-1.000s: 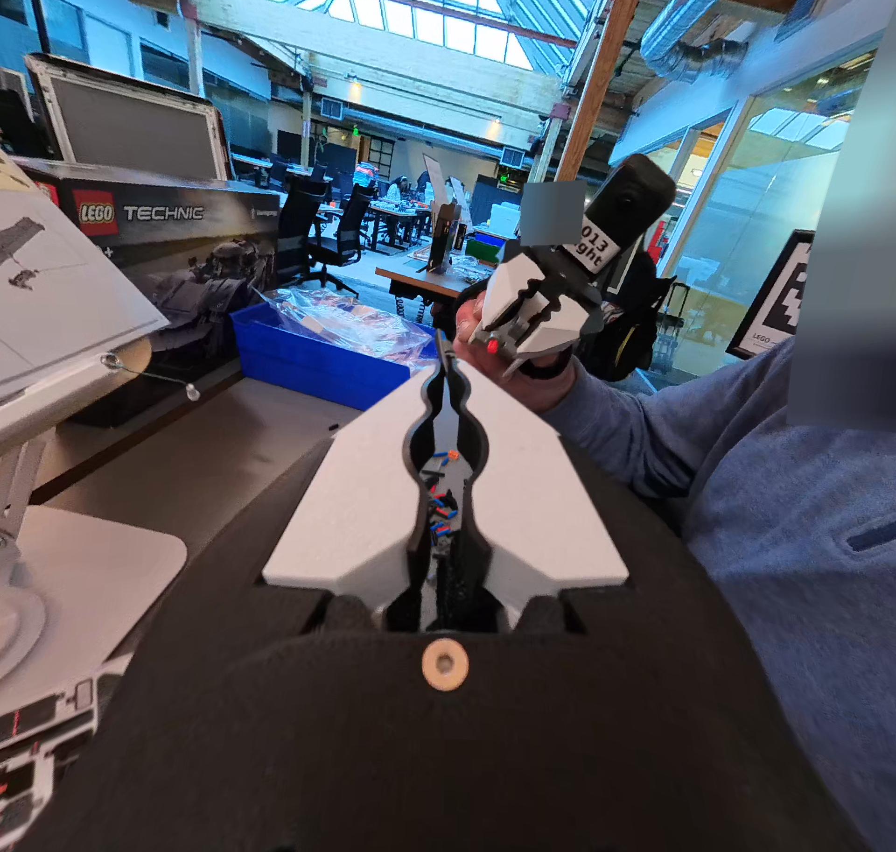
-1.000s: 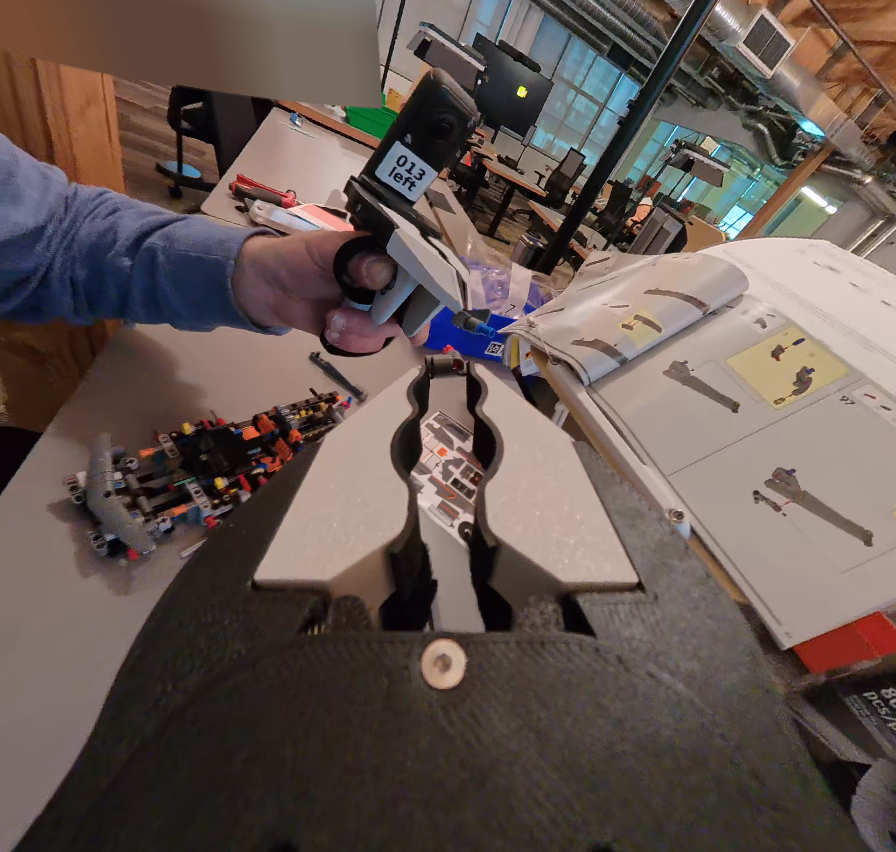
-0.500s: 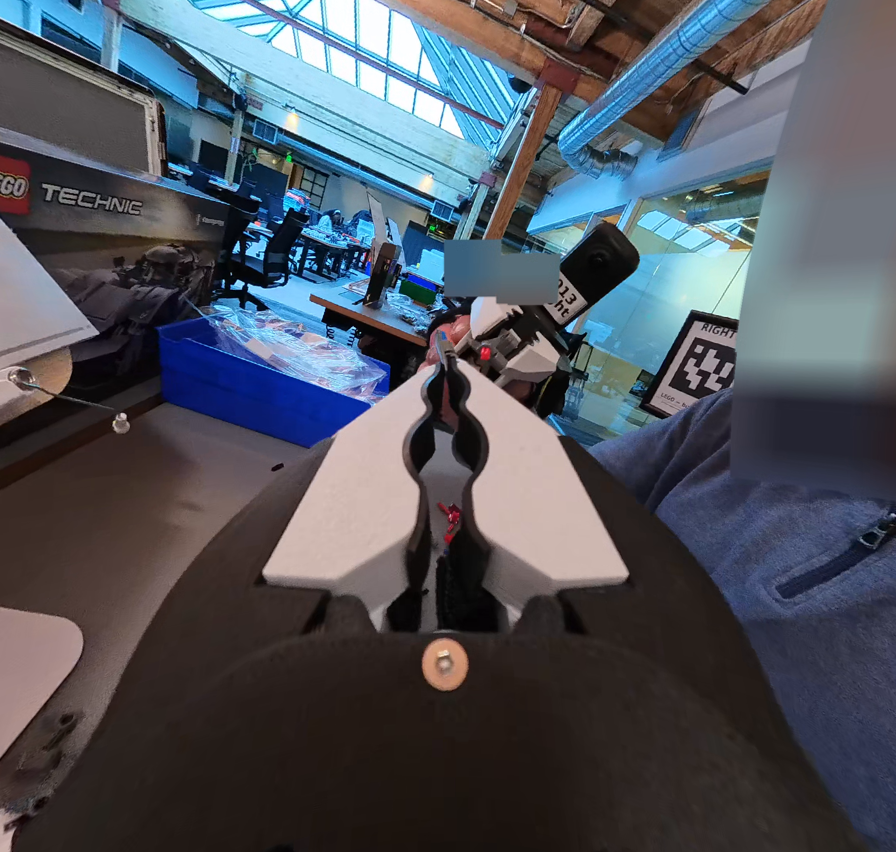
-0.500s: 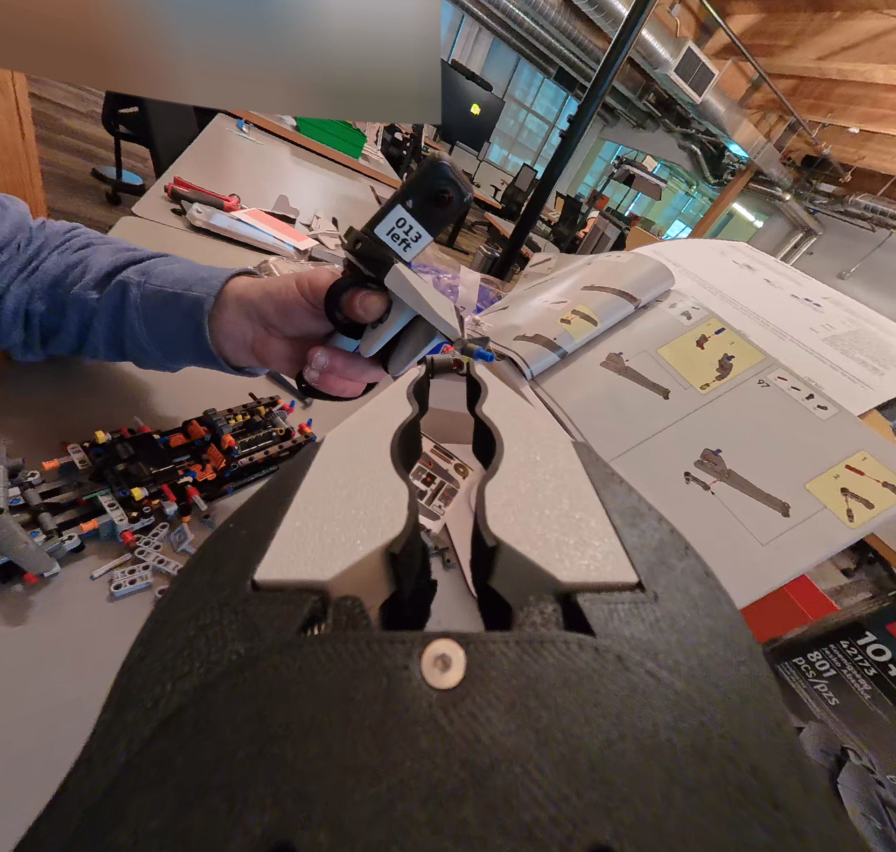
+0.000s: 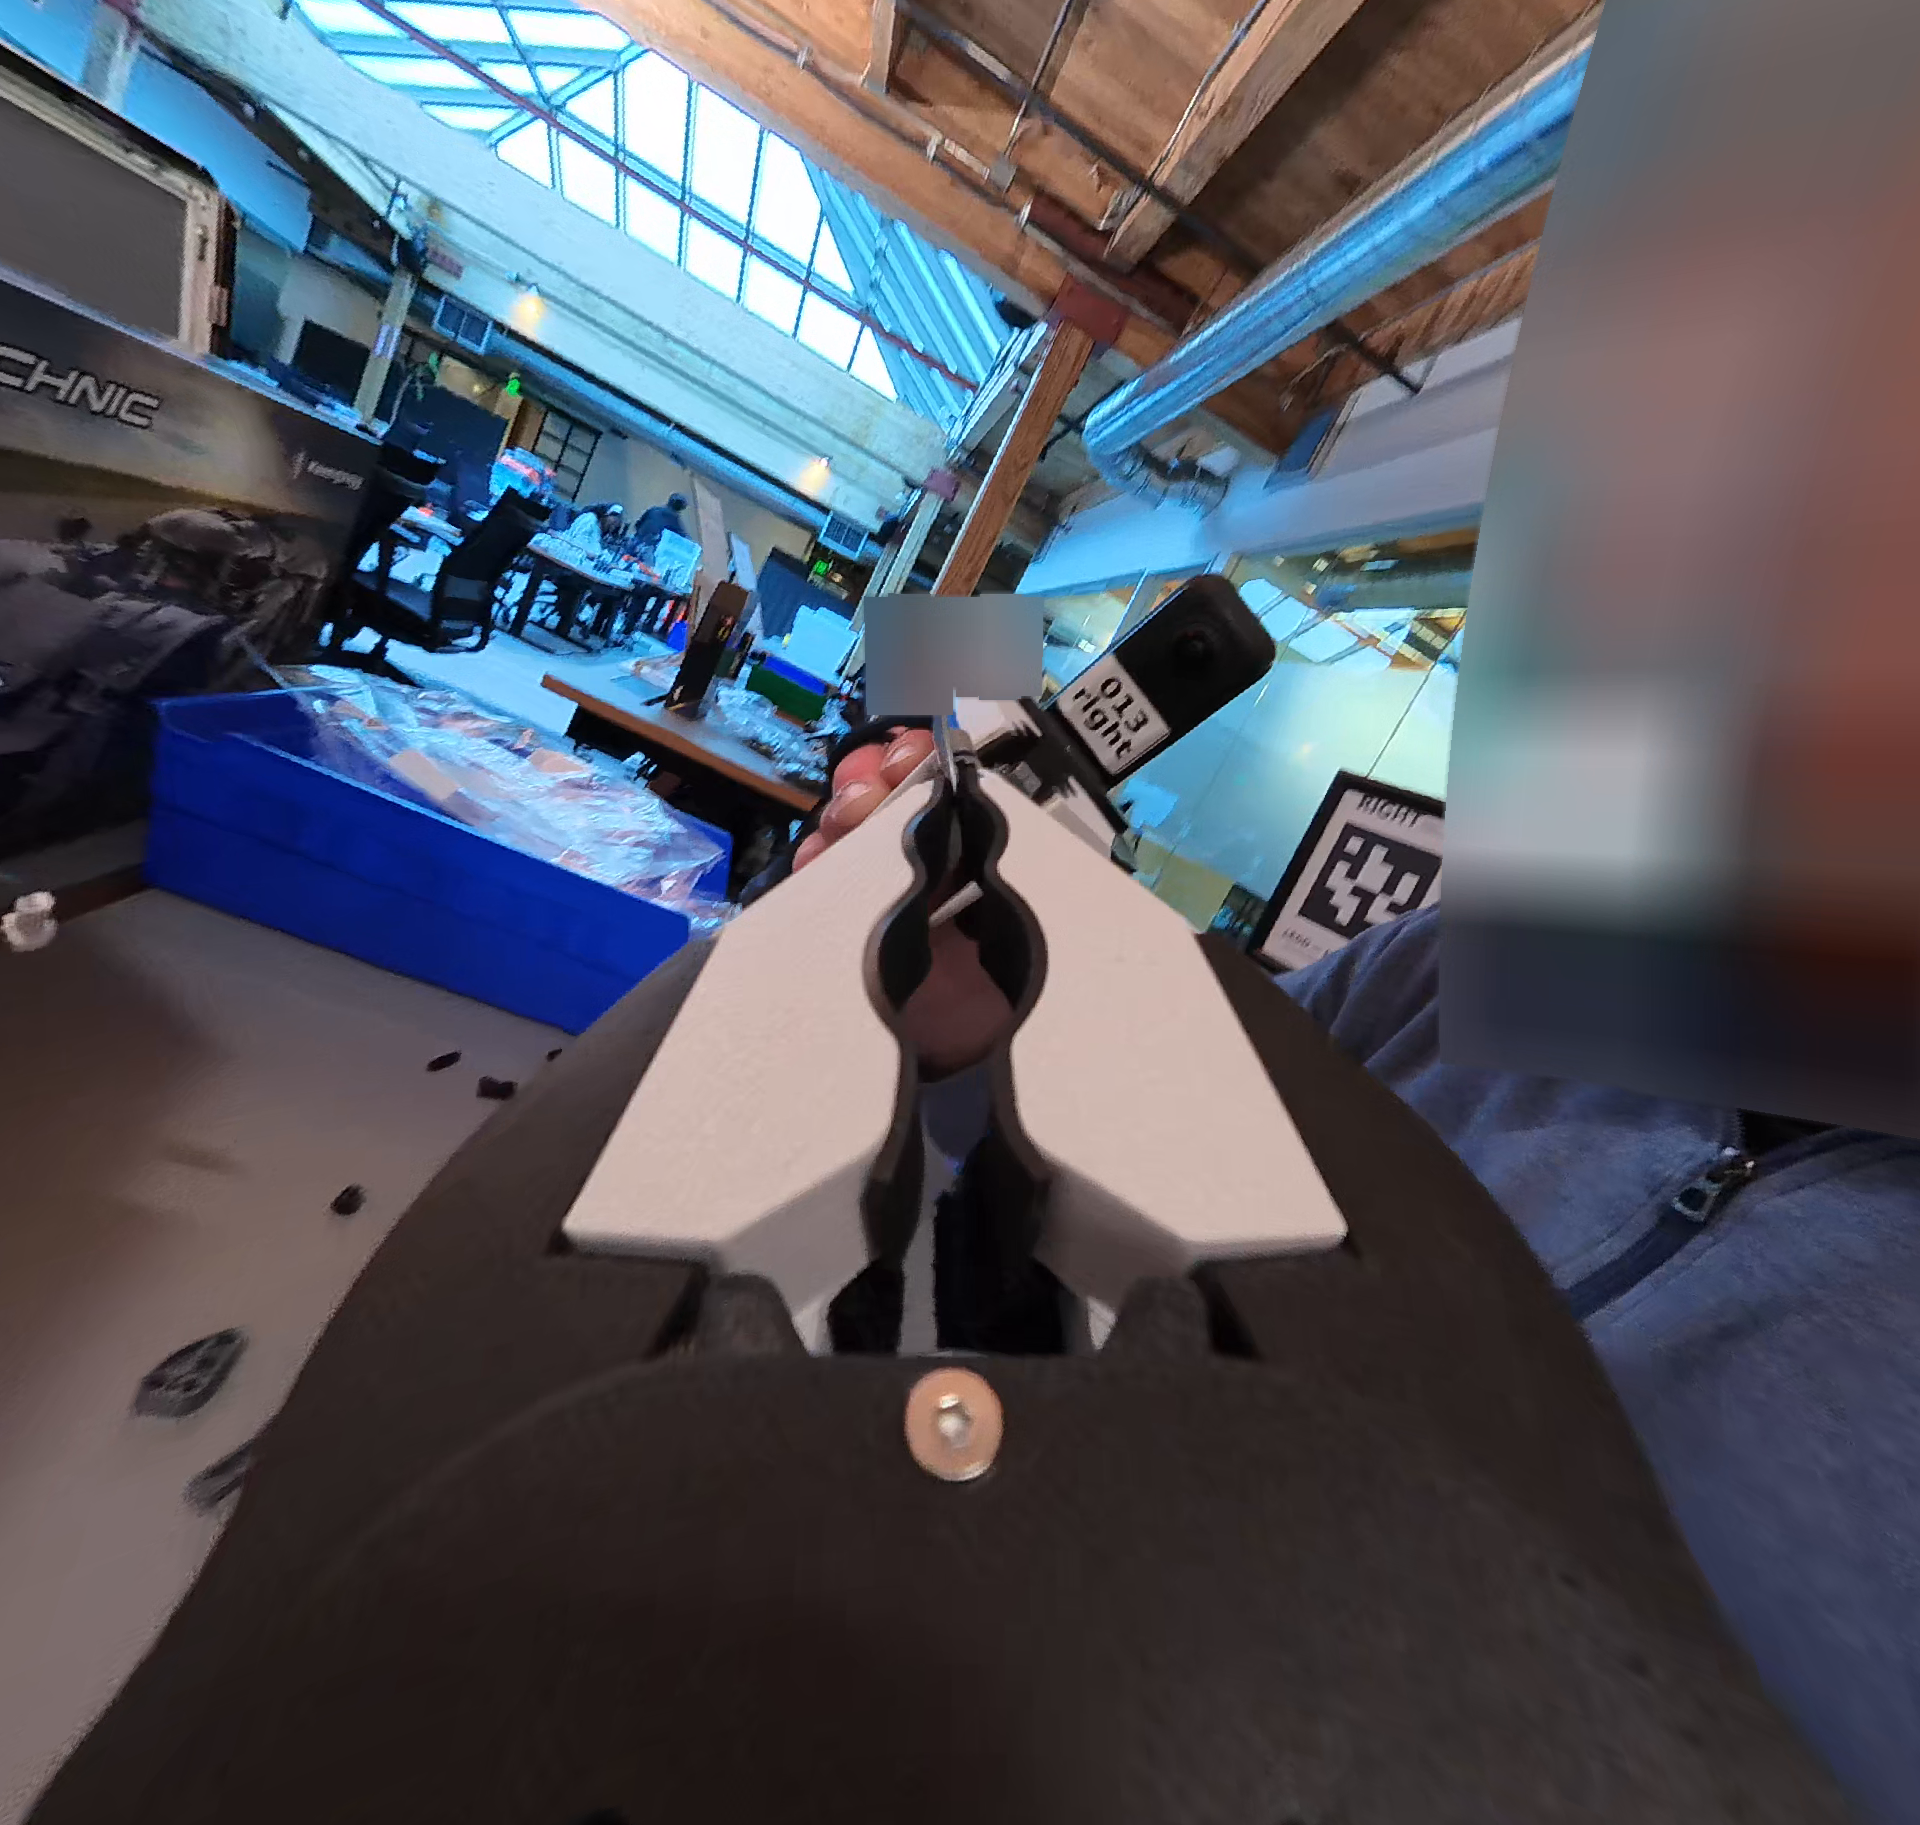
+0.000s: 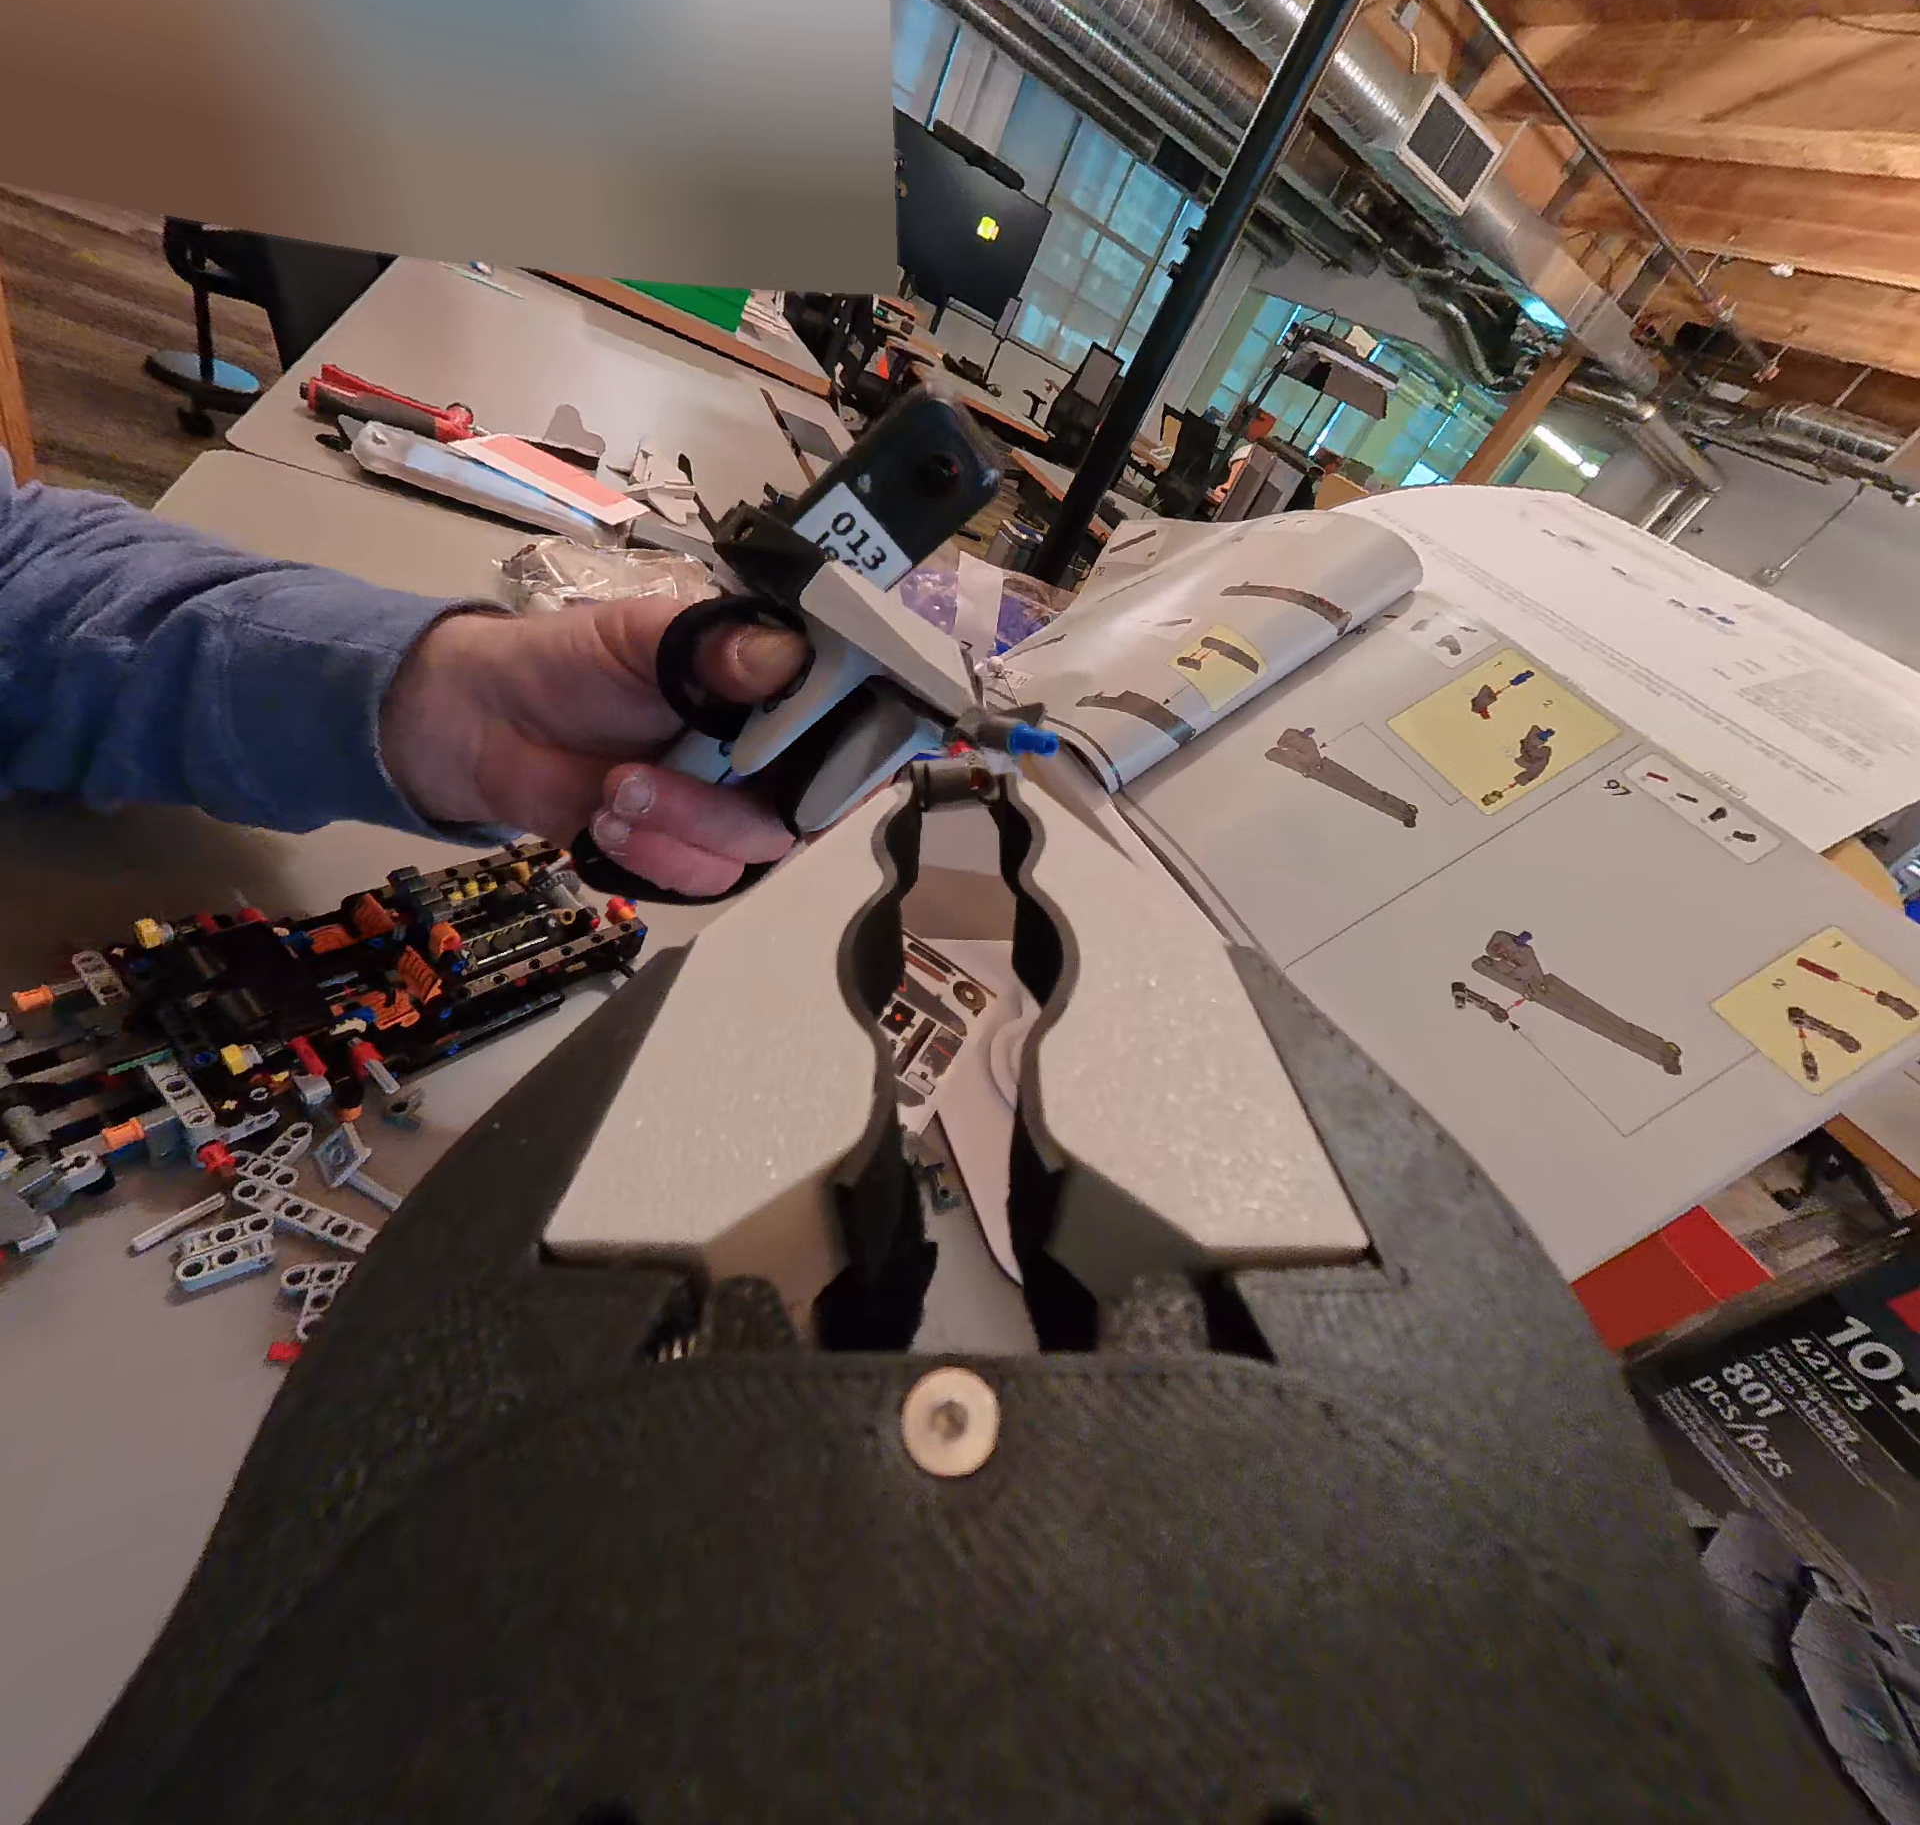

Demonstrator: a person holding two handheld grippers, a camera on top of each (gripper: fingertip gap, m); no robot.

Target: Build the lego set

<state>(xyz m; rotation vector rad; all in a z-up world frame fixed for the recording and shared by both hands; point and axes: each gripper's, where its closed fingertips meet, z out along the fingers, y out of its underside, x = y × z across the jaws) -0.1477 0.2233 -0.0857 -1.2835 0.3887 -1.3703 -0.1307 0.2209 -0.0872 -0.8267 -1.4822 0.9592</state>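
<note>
A: Where are your 2 tools right now?

B: You hold both up in the air, tip to tip, above the table (image 6: 156, 1463); the right gripper (image 6: 954, 776) pinches a small grey piece (image 6: 951, 776) at its tips; the jaws stand narrow around it.

A: And the left gripper (image 6: 961, 710)?

B: Its jaws are nearly together on a grey pin with a blue end (image 6: 1013, 736); the blue end sticks out to the right. In the left wrist view the tips look pressed tight, but the pin is hard to see there.

A: How do the 2 pieces lie?

B: The pin sits just above and a bit to the right of the small grey piece, almost touching; its long way runs left to right, across your right tool's tips. I think you must line the pin's end up with a hole in the piece, then push them together.

A: Where is the rest?

B: The half-built model (image 6: 312, 975) lies far left on the table with loose pieces (image 6: 260, 1225) near it; the open booklet (image 6: 1507, 840) is on the right.
</note>
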